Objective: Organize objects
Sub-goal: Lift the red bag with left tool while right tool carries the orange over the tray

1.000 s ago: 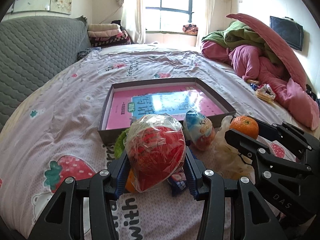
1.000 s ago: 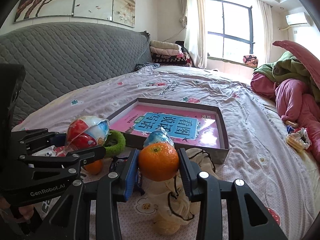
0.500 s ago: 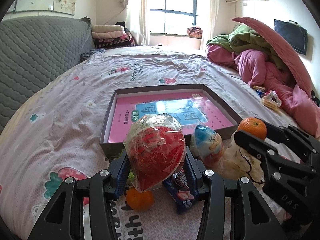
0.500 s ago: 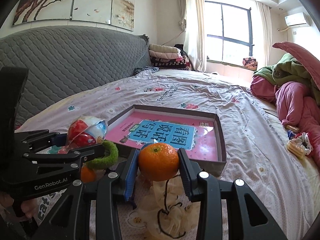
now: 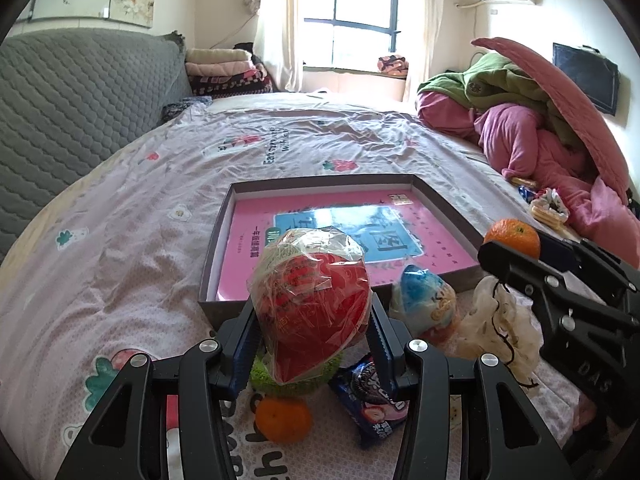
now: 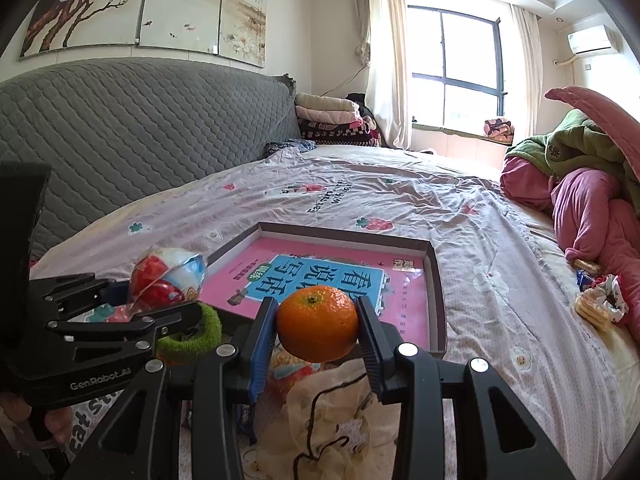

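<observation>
Left wrist: my left gripper clamps a red snack ball in crinkly clear wrap, held just short of the shallow grey box with the pink book; slick film may slip | Right wrist: my right gripper pinches a round orange mandarin before the box's near edge; over-squeeze bruises it, could roll out; grippers near, may collide.

Ahead of my jaws, the shallow grey cardboard box lies open-topped, its low near wall the only barrier to its pink booklet floor. Below me the bedsheet is crowded: a small loose orange, a green fuzzy ring, a dark blue biscuit packet, a blue-topped snack pouch and a crumpled cream mesh bag lie close together. Left of the box, the lilac printed bedsheet lies open. A heap of pink and green bedding blocks the right.
</observation>
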A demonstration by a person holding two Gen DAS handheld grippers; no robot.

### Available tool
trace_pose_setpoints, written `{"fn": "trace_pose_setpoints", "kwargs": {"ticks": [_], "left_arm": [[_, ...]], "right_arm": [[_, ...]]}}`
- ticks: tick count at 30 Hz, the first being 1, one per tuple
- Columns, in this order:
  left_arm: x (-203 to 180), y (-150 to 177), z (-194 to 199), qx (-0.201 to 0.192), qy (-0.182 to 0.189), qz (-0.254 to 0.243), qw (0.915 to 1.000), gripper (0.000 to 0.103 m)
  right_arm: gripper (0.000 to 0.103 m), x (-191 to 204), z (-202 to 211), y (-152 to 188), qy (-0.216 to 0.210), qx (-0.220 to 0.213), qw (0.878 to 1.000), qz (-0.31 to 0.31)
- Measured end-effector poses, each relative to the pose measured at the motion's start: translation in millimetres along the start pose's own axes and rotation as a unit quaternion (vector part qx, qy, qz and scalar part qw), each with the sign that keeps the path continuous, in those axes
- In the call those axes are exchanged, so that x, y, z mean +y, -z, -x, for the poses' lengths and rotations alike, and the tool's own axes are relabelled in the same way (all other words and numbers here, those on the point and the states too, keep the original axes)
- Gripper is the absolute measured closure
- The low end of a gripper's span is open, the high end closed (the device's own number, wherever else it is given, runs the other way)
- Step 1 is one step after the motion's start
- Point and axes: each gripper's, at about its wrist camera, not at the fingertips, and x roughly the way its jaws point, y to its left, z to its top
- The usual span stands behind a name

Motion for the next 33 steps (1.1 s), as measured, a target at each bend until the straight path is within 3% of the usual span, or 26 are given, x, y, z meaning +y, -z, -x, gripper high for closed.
{"fn": "trace_pose_setpoints", "kwargs": {"ticks": [19, 33], "left_arm": [[11.5, -22.1, -11.5, 0.0, -0.041, 0.004, 0.9992, 0.052], [14.5, -59.6, -22.6, -0.021, -0.062, 0.002, 0.9979, 0.052]], "right_arm": [[0.063, -8.4, -11.2, -23.5, 0.006, -0.019, 0.999, 0.025], [0.063, -19.5, -21.1, -44.3, 0.023, -0.033, 0.998, 0.046]]}}
